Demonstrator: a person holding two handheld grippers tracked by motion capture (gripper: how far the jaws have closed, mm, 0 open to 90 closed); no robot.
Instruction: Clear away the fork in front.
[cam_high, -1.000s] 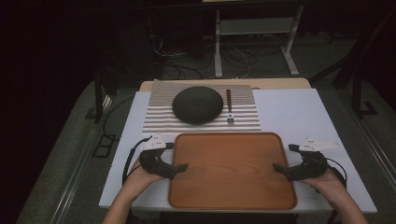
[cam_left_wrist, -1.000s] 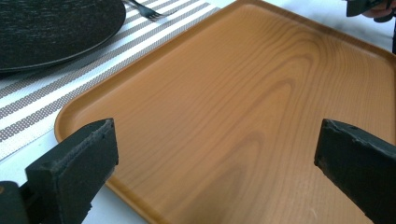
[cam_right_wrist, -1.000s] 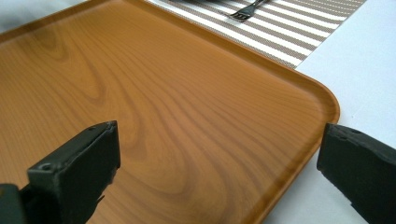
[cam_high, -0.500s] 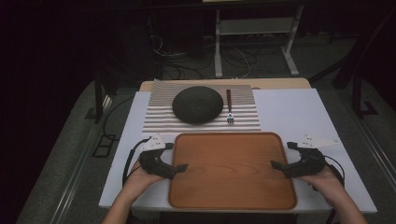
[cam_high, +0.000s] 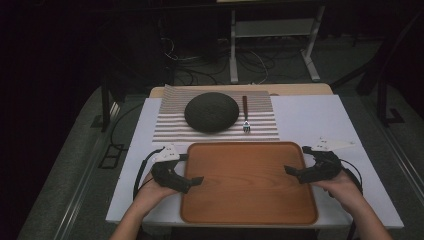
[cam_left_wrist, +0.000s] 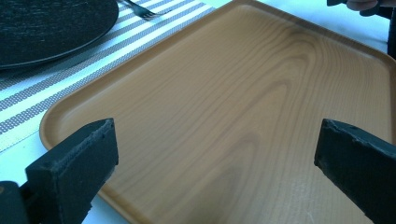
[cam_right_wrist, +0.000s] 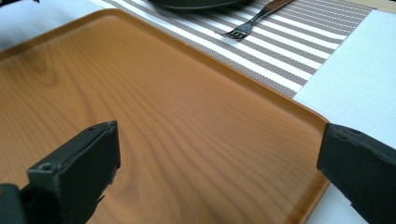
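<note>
The wooden tray lies flat at the near middle of the counter, and the left claw and right claw, both spread wide, flank its left and right edges, probably to lift it level together.

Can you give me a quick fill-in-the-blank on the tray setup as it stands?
1. Both grippers, left gripper and right gripper, have their jaws ____.
2. The wooden tray holds ____.
3. The fork lies on the striped ____.
4. The dark plate sits to the ____ of the fork in the high view.

Missing words: open; nothing; placemat; left
</note>
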